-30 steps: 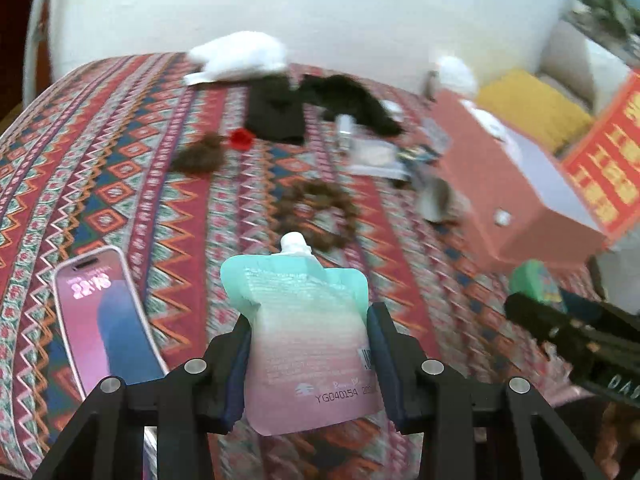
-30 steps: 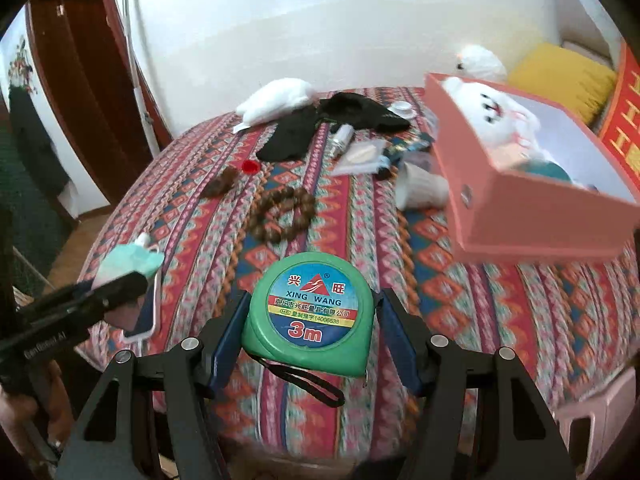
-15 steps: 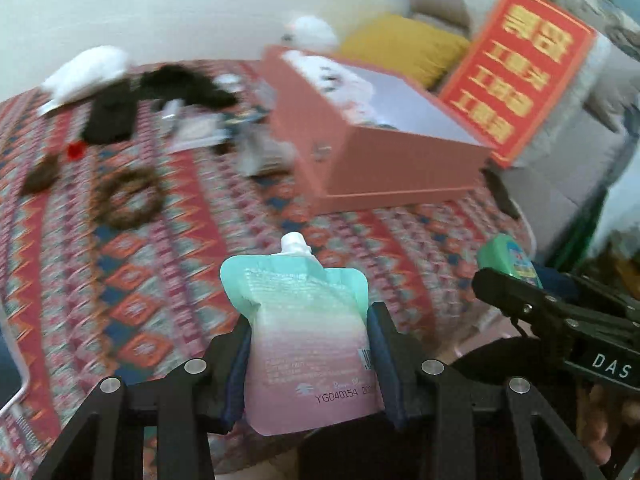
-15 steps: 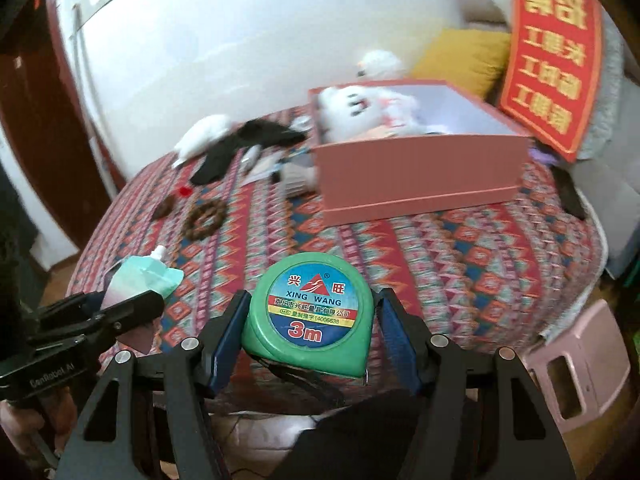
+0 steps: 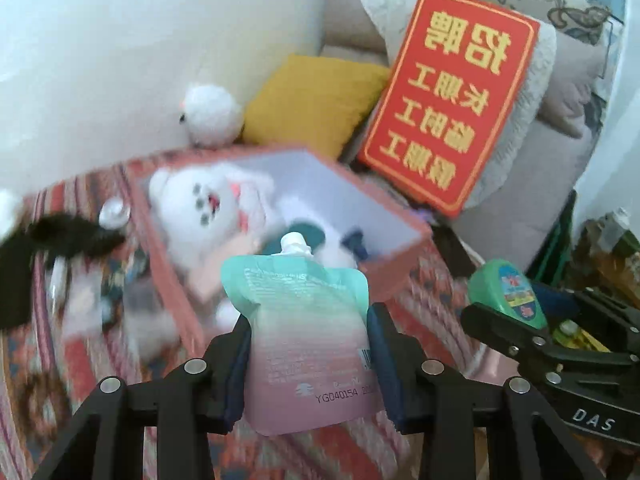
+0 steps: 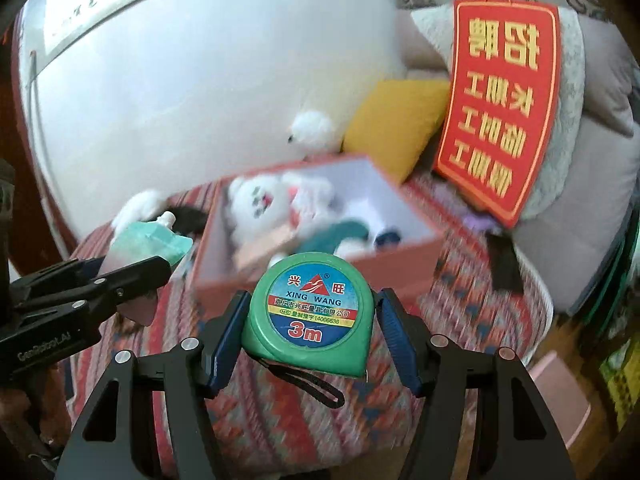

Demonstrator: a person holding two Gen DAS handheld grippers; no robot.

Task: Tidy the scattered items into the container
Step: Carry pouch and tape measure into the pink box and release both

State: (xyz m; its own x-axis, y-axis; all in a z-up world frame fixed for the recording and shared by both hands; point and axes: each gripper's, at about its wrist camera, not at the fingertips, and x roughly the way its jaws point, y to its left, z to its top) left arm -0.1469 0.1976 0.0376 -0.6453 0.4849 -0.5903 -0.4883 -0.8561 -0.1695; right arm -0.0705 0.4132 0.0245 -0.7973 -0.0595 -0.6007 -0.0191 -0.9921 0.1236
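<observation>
**A:** What is your left gripper (image 5: 308,364) holding?

**B:** You have it clamped on a soft spouted pouch (image 5: 302,332), mint green at the top fading to pink, white cap uppermost. The code "YG040154" is printed near its bottom edge; the smaller print above that is too blurred to read.

**A:** And your right gripper (image 6: 310,338)?

**B:** Its blue-padded fingers (image 6: 226,340) press both sides of a round green tape measure (image 6: 308,314). The label reads "XING WANG" and "3m", with a red triangle logo and a line of Chinese characters; a black wrist strap (image 6: 310,384) hangs from its near edge.

**A:** Where is the container?

**B:** The open salmon-pink cardboard box (image 5: 400,268) sits on the red patterned cloth (image 6: 460,292), just beyond both of your grippers. A white plush toy (image 5: 204,204) lies in its left half, with a dark teal item (image 6: 340,232) and something dark blue beside it.

**A:** Anything still outside the box?

**B:** To its left in your left view lie a black fuzzy cloth (image 5: 60,236) and a small round white lid (image 5: 114,214); the rest there is too smeared to tell.

**A:** Other writing?

**B:** A red board with gold Chinese characters (image 6: 500,100) leans upside down at the far right, against grey cushions. A mustard-yellow cushion (image 5: 316,104) and a white fluffy ball (image 5: 210,114) sit behind the box. Your right tool's body reads "DAS" in the left view.
</observation>
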